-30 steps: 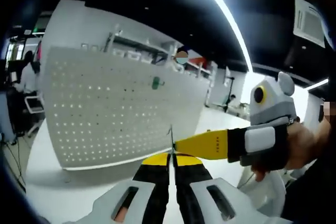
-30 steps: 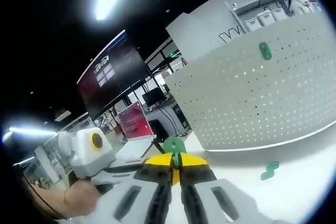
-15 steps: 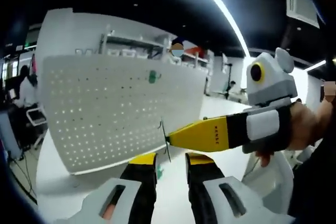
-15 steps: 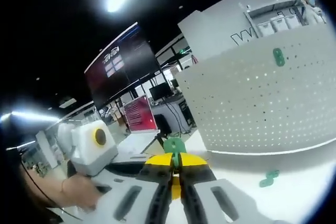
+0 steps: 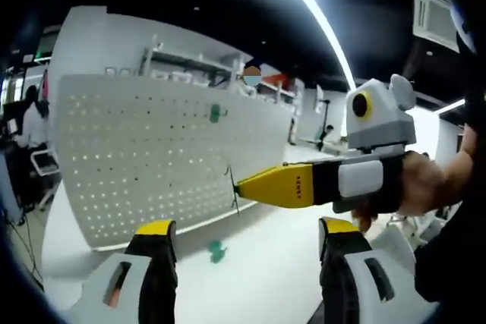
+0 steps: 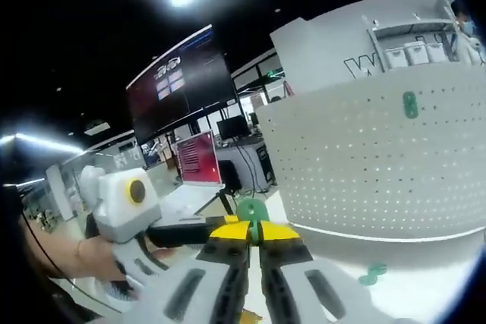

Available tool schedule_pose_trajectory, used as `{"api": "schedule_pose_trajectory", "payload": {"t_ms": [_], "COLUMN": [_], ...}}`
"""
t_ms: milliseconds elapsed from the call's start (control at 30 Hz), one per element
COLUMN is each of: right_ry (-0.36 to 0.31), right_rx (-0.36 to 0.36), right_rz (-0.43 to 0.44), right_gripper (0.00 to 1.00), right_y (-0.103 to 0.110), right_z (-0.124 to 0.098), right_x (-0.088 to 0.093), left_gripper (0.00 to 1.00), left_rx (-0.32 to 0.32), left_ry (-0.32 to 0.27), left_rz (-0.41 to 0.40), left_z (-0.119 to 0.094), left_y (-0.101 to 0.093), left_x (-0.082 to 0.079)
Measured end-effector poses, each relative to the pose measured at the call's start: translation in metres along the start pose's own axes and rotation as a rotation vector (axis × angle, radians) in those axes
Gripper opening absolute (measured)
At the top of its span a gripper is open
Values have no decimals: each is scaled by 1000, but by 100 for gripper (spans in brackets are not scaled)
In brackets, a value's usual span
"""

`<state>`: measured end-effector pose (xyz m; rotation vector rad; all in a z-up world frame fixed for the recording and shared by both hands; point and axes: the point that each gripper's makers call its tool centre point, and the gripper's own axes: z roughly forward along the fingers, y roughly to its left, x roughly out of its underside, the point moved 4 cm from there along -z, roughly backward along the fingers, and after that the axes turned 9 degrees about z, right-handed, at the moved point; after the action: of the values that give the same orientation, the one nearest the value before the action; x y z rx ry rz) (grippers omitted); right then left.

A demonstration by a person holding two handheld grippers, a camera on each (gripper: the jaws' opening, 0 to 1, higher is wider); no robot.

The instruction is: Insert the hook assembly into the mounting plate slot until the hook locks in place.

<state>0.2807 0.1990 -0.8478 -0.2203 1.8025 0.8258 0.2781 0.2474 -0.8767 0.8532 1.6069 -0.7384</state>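
A white perforated mounting plate (image 5: 144,157) stands upright on the table, also seen as the plate (image 6: 380,165) in the right gripper view. One green hook (image 5: 216,113) hangs near its top, the same hook (image 6: 410,104). Another green piece (image 5: 216,250) lies on the table in front of it, the piece (image 6: 372,273). My right gripper (image 6: 254,231) is shut on a green hook assembly (image 6: 250,210). From the left gripper view that gripper (image 5: 241,186) reaches in from the right, the hook assembly (image 5: 231,187) edge-on at its tips. My left gripper (image 5: 247,227) is wide open and holds nothing.
The white table (image 5: 258,286) runs in front of the plate. A hand (image 5: 425,187) holds the right gripper. Behind stand shelves (image 5: 190,66), a red sign (image 6: 199,166) and a large dark screen (image 6: 178,89). A person (image 5: 34,115) sits far left.
My left gripper went from shut beside the right gripper's tips to wide open, letting go of the hook assembly. The right gripper keeps hold of it.
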Motion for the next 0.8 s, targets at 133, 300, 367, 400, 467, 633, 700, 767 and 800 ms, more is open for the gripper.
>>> {"api": "schedule_pose_trajectory", "payload": {"t_ms": [133, 300, 367, 400, 467, 633, 700, 767, 800], "right_ry": [-15, -29, -37, -41, -47, -109, -164, -219, -236], "right_rx": [2, -1, 6, 10, 17, 72, 115, 147, 163], "right_rz": [-1, -6, -15, -20, -29, -71, -69, -58, -69], "right_gripper": [0, 0, 0, 0, 0, 0, 0, 0, 0], "right_y": [-2, -4, -5, -6, -7, -17, -24, -31, -34], "right_z": [1, 3, 4, 4, 4, 5, 5, 6, 6], "right_x": [-5, -12, -14, -15, -16, -25, -34, -43, -47], "left_gripper": [92, 98, 100, 100, 100, 100, 100, 100, 100], "left_rx": [27, 14, 13, 13, 0, -16, -18, -23, -22], "left_ry": [-36, -66, -65, -63, -52, -53, -47, -43, -45], "left_rz": [-50, -44, -39, -38, -45, -68, -67, -79, -83], "left_z": [-4, -11, -11, -11, -12, -13, -13, -13, -12], "left_y": [-4, -3, -3, -3, -2, 0, 1, 2, 2], "left_x": [-5, -9, -9, -9, -7, -6, -4, -2, -2]}}
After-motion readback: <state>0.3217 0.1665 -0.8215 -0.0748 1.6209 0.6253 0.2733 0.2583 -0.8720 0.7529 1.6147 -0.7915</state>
